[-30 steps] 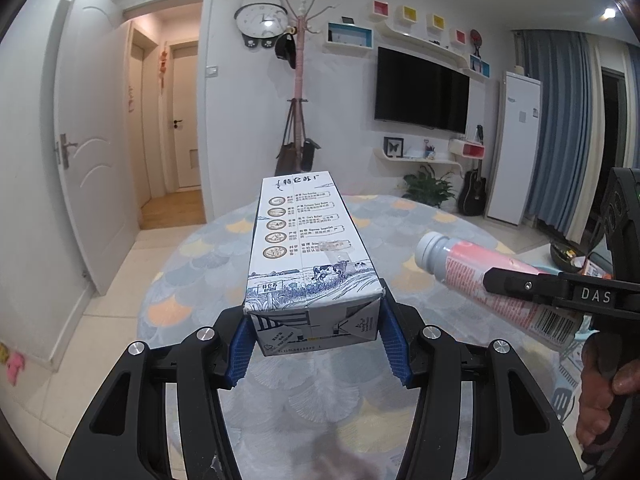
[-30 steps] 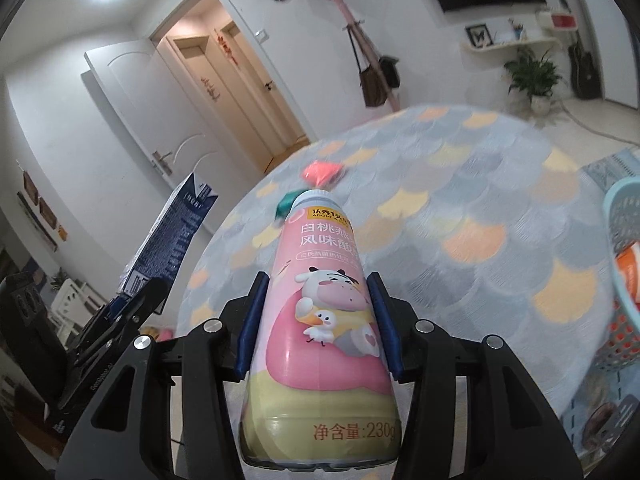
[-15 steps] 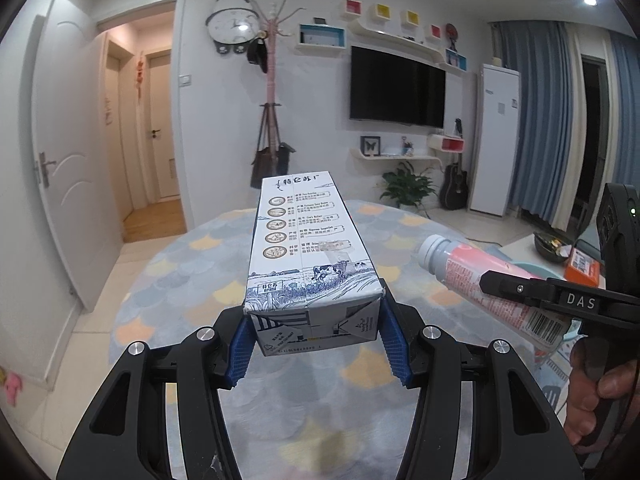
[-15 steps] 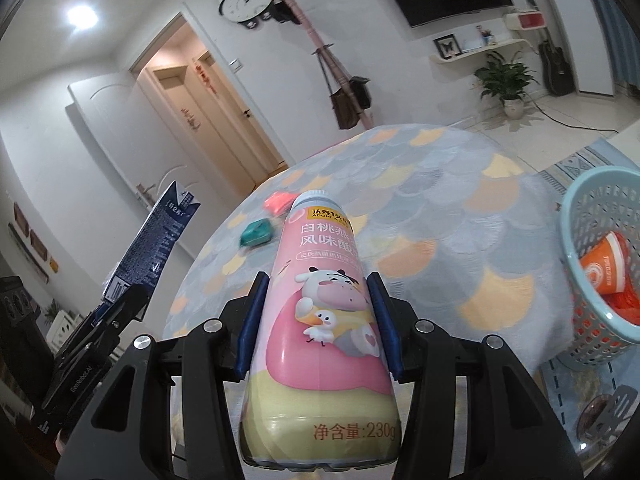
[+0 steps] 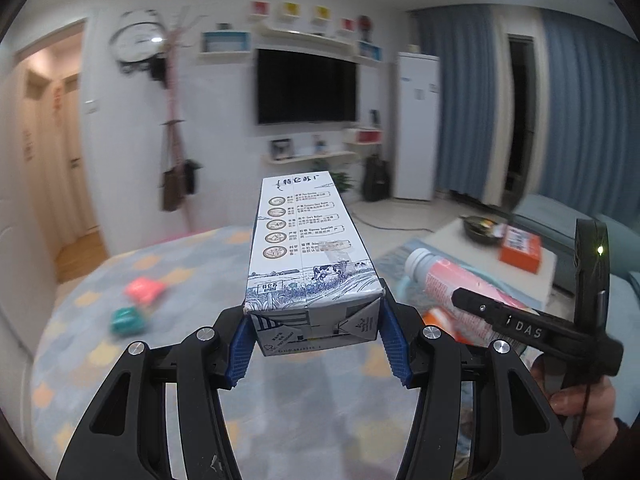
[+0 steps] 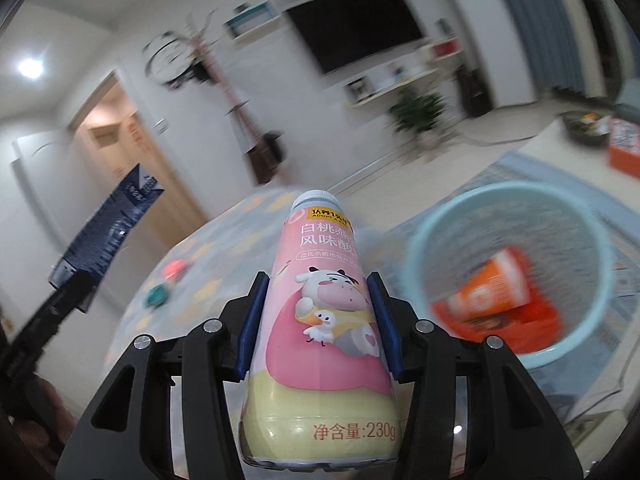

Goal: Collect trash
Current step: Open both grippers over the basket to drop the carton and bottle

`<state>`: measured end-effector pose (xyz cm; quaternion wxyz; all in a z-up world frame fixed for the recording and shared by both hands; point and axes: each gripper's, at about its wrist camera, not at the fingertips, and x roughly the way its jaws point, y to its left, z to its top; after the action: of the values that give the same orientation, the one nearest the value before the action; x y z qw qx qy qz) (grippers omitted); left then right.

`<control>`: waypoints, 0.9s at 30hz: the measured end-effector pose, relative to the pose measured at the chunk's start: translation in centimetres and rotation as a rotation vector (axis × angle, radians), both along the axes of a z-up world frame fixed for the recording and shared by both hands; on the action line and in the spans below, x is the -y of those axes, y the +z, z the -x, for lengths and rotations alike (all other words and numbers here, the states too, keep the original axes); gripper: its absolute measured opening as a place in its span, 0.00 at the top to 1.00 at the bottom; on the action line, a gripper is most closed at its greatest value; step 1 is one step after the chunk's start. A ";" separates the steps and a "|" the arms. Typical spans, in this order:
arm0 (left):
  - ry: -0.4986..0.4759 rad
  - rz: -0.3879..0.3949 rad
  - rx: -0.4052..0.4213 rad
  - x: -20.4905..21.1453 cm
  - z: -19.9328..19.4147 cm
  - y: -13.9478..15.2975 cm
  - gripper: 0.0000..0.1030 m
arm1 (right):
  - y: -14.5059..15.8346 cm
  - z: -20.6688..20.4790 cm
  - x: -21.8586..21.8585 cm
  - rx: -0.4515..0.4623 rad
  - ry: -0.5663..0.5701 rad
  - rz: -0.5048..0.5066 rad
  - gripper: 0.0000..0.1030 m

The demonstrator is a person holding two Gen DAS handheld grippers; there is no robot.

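Observation:
My left gripper (image 5: 316, 344) is shut on a white and blue milk carton (image 5: 308, 248), which sticks out forward above the round patterned table (image 5: 120, 360). My right gripper (image 6: 318, 328) is shut on a pink yogurt bottle (image 6: 324, 312) with a white cap. In the left wrist view that bottle (image 5: 448, 280) and the right gripper's black body show at the right. A light blue basket (image 6: 440, 236) stands right of the bottle, past the table's edge, with orange packaging (image 6: 492, 292) inside. The carton (image 6: 112, 232) shows at the left of the right wrist view.
A pink piece (image 5: 144, 288) and a teal piece (image 5: 126, 320) lie on the table at the left. Beyond the table stand a coat rack (image 5: 174, 152), a low table with an orange box (image 5: 520, 248) and a dark bowl, and a blue sofa (image 5: 560, 220). A hand (image 5: 588, 412) grips the right gripper's handle.
Both grippers have swung to the right with their loads still held. The blue basket has come well into the right wrist view, and the two small pieces now appear on the table in the left wrist view.

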<state>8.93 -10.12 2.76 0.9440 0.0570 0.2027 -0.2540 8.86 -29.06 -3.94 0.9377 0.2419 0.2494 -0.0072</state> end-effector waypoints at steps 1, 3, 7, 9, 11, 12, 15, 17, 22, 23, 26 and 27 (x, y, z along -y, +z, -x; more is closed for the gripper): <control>-0.028 -0.006 -0.001 1.3 -0.2 -0.1 0.49 | -0.2 0.6 1.5 0.004 -0.048 0.020 0.55; -0.073 -0.024 -0.011 3.4 -0.7 -0.7 0.49 | -0.8 1.4 4.3 0.000 -0.109 0.013 0.55; -0.166 -0.049 -0.085 8.1 -2.6 -1.6 0.49 | -2.3 1.8 8.5 -0.014 -0.182 -0.021 0.55; -0.210 -0.052 -0.121 10.4 -3.5 -2.1 0.49 | -3.1 1.6 10.1 -0.016 -0.212 -0.022 0.55; -0.247 -0.081 -0.121 12.9 -3.9 -2.7 0.49 | -3.9 1.3 11.4 -0.025 -0.234 -0.026 0.55; -0.265 -0.094 -0.131 14.0 -4.1 -3.1 0.49 | -4.3 1.3 12.0 -0.031 -0.243 -0.025 0.55; -0.297 -0.120 -0.190 16.7 -5.6 -4.5 0.49 | -5.5 0.9 13.8 -0.058 -0.278 -0.019 0.55; -0.306 -0.135 -0.224 17.9 -6.4 -5.2 0.49 | -6.3 0.6 14.9 -0.077 -0.286 -0.017 0.55; -0.336 -0.247 -0.297 21.7 -7.7 -7.8 0.48 | -8.8 -1.3 17.0 -0.182 -0.265 0.015 0.49; -0.331 -0.295 -0.325 22.3 -8.1 -8.8 0.48 | -9.0 -1.1 17.3 -0.179 -0.278 0.014 0.47; -0.291 -0.310 -0.327 22.0 -9.0 -9.4 0.44 | -9.2 -0.1 17.9 -0.153 -0.313 0.009 0.47; -0.276 -0.299 -0.324 21.7 -9.3 -9.2 0.42 | -9.2 0.1 18.0 -0.152 -0.318 0.003 0.47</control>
<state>18.19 -31.80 -6.40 0.8366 0.1816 0.3771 -0.3536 8.81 -47.06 -13.19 0.9036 0.2757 0.2781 -0.1739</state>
